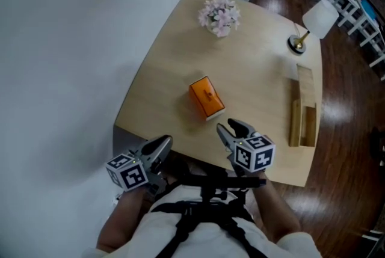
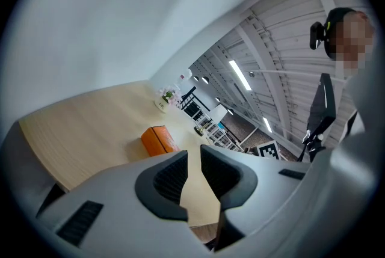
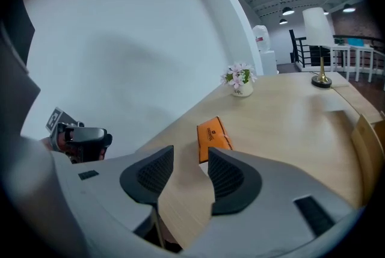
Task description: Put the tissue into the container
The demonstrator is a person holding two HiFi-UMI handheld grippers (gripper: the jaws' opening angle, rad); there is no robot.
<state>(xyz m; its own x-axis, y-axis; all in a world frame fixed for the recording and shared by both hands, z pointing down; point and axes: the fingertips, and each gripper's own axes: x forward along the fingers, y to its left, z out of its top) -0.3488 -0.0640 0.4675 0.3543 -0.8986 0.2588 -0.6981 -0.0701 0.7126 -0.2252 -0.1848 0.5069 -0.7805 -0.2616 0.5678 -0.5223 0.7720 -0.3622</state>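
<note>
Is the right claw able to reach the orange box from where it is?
Probably yes. The right claw is open and empty, and only table surface shows between it and the orange box, which sits just ahead of it.

My left gripper (image 2: 194,159) has its jaws apart, and only bare tabletop shows through the gap. Just beyond the jaw tips an orange box (image 2: 159,139) lies on the light wooden table (image 2: 84,124). Farther off, near the far edge, stands a small pot of pale flowers (image 2: 166,97). A white wall (image 2: 108,22) rises behind.
</note>
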